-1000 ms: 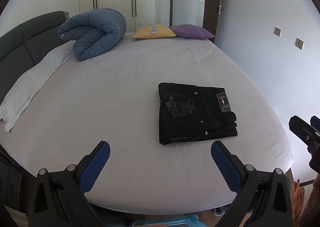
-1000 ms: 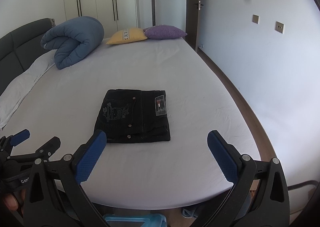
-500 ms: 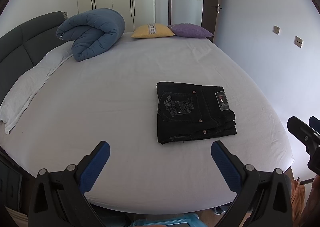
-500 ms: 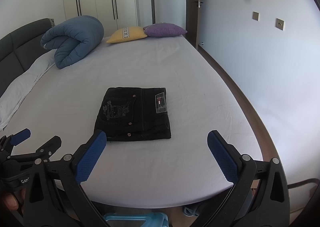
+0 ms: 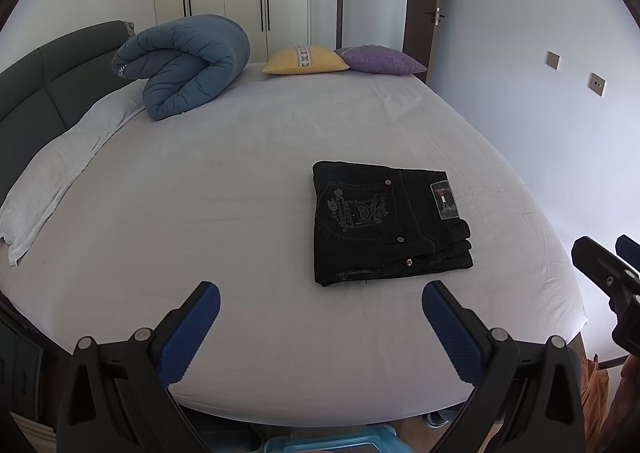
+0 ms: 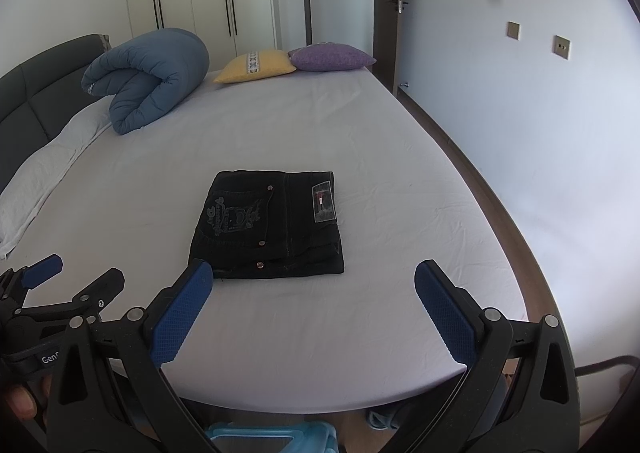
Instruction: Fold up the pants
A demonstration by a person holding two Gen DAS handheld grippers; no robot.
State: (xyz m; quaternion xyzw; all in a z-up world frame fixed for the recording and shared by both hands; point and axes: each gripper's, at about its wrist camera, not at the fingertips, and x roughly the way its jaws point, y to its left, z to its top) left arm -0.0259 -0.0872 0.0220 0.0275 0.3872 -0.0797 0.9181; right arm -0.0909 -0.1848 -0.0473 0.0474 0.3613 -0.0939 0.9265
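Black jeans (image 5: 384, 221) lie folded into a neat rectangle on the white bed sheet (image 5: 224, 181), back pocket and label facing up. They also show in the right wrist view (image 6: 272, 225). My left gripper (image 5: 320, 293) is open and empty, held back from the near edge of the bed, left of the jeans. My right gripper (image 6: 314, 273) is open and empty, just short of the jeans' near edge. Each gripper shows at the edge of the other's view.
A rolled blue duvet (image 5: 184, 65) lies at the far left by the grey headboard (image 5: 36, 93). Yellow (image 5: 304, 59) and purple (image 5: 378, 59) cushions lie at the far end. A white pillow (image 5: 52, 181) lies along the left. A blue plastic box (image 6: 272, 439) sits on the floor below.
Both grippers have stayed open and drifted only slightly; the jeans sit a little differently in each view. The jeans themselves have not moved.
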